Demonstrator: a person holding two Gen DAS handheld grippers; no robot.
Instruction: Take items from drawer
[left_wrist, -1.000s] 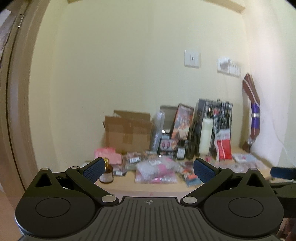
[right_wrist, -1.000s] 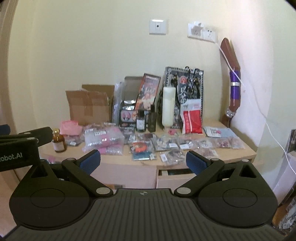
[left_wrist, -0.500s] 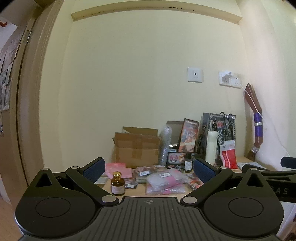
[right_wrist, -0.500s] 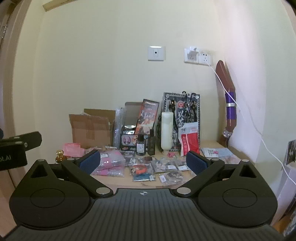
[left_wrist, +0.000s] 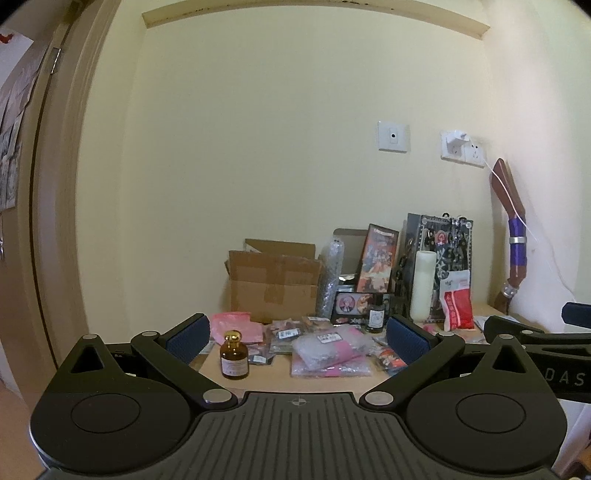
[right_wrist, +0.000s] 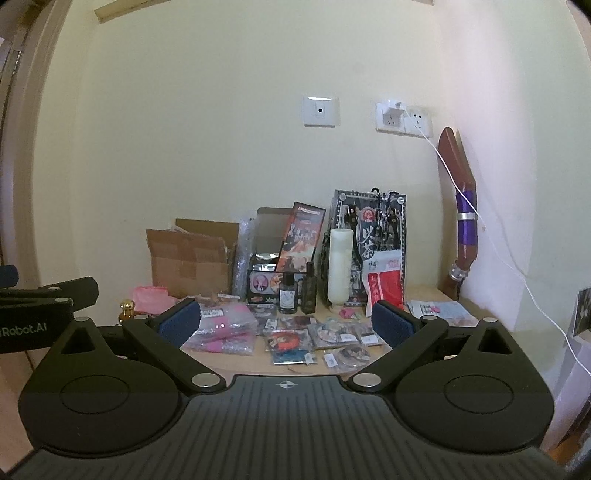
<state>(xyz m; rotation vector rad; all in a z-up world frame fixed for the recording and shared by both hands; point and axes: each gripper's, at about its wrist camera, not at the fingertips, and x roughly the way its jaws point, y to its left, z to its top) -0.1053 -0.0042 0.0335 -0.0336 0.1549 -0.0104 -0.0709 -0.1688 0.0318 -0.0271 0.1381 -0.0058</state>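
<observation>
A light wooden desk (left_wrist: 258, 380) stands against the yellow wall, and no drawer shows in either view. Its top is crowded: an amber bottle with a gold cap (left_wrist: 234, 356), a pink bubble-wrap packet (left_wrist: 328, 349), and several small bagged trinkets (right_wrist: 291, 341). My left gripper (left_wrist: 297, 338) is open and holds nothing, well short of the desk. My right gripper (right_wrist: 286, 325) is also open and empty, off to the right of the left one. Each gripper shows at the edge of the other's view.
At the back of the desk are a cardboard box (left_wrist: 273, 280), a white candle (right_wrist: 340, 269), a red pouch (right_wrist: 384, 290) and boxed pictures. A brown curved object with purple wrap (right_wrist: 461, 206) leans in the right corner under a white cable. A door frame (left_wrist: 55, 221) rises at left.
Both grippers have drawn back from the desk and tilted upward. The slightly open drawer front seen a second ago under the desk top has dropped out of view. Both jaws stayed open.
</observation>
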